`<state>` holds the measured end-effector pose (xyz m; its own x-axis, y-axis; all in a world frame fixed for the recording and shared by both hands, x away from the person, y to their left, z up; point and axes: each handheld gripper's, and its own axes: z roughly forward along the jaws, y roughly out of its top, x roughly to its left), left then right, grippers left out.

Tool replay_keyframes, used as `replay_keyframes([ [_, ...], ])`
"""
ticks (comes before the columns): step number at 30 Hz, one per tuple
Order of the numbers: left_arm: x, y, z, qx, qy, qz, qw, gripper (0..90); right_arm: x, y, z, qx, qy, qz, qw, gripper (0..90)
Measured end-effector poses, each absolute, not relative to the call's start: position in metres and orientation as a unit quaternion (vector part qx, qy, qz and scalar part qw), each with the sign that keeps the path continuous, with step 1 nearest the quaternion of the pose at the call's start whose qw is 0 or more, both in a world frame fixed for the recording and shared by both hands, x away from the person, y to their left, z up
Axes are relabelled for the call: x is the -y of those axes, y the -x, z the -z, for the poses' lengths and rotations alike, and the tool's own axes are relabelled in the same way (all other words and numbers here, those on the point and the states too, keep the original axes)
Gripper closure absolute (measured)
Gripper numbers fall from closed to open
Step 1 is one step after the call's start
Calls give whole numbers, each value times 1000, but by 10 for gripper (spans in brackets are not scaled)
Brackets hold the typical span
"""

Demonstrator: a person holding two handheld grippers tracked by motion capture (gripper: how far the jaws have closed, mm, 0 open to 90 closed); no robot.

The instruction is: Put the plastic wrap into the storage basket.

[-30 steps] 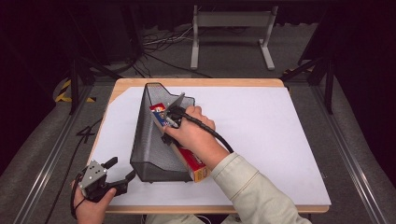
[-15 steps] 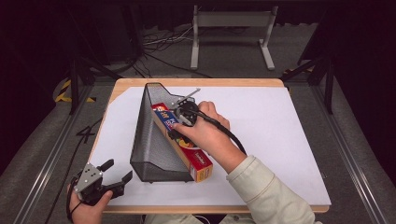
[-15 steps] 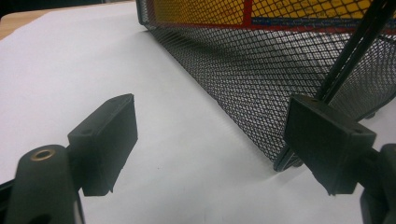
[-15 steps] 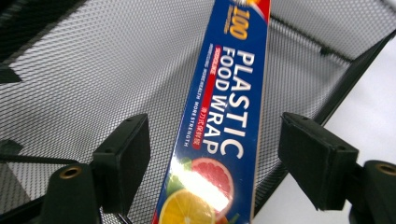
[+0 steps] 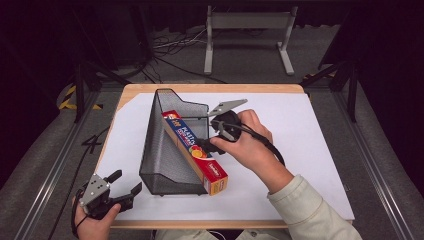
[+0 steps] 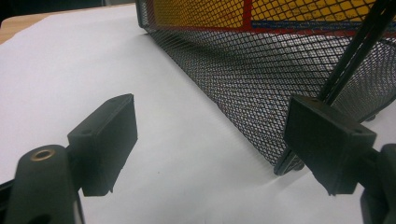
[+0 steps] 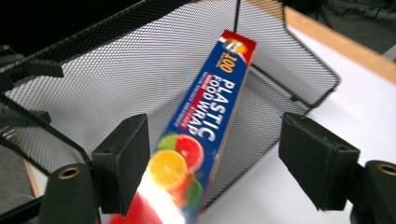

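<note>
A black mesh file holder [image 5: 165, 155] stands on the white table sheet. A long blue plastic wrap box [image 5: 192, 150] lies slanted along its right side, its near end sticking out at the front. My right gripper [image 5: 204, 145] is beside the middle of the box. In the right gripper view the box [image 7: 205, 112] runs up between the wide-apart jaws of my right gripper [image 7: 215, 163], close to the left pad [image 7: 123, 163]. My left gripper [image 5: 122, 192] is open at the table's front left corner. My left gripper [image 6: 215, 144] faces the holder [image 6: 261, 84], with nothing between its jaws.
The white sheet [image 5: 310, 140] covers a wooden table whose edge [image 5: 210, 88] shows at the back. Beyond it, a metal stand [image 5: 247, 30] and cables lie on the dark floor. The holder's front corner foot [image 6: 287, 165] is just by my left gripper's right pad.
My right gripper brought the box to the holder's right side, then opened and drew back to the right. The box now rests there. My left gripper barely shifted.
</note>
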<state>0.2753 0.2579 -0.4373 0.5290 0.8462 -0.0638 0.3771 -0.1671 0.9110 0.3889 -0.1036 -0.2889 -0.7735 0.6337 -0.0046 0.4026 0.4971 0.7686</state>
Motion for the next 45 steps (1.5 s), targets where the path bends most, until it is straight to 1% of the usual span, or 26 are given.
replay_keyframes([
  [1, -258, -275, 437, -422, -725, -240, 488, 184, 104, -389, 289, -853, -304, -399, 145, 253],
  [3, -258, -276, 437, -422, -725, -241, 489, 184, 116, -386, 288, -850, -300, -405, 152, 252],
  [9, -257, -275, 437, -420, -726, -243, 488, 183, 151, -377, 287, -839, -297, -429, 151, 243],
  [14, -257, -275, 437, -421, -725, -244, 488, 183, 182, -370, 284, -829, -308, -432, 176, 239],
  [17, -257, -275, 437, -421, -726, -242, 487, 182, 205, -368, 282, -821, -312, -443, 180, 238],
  [22, -258, -274, 436, -422, -726, -243, 485, 182, 231, -365, 282, -816, -315, -452, 174, 231],
  [23, -258, -274, 436, -422, -726, -243, 485, 182, 231, -365, 282, -816, -315, -452, 174, 231],
  [28, -258, -274, 437, -423, -726, -244, 485, 182, 261, -361, 294, -813, -314, -454, 185, 226],
  [31, -258, -274, 436, -423, -725, -246, 484, 182, 271, -360, 299, -813, -315, -452, 188, 218],
  [36, -258, -274, 436, -423, -726, -247, 482, 182, 290, -354, 317, -810, -334, -433, 213, 211],
  [45, -258, -274, 436, -423, -725, -250, 483, 182, 317, -344, 352, -805, -345, -432, 216, 207],
])
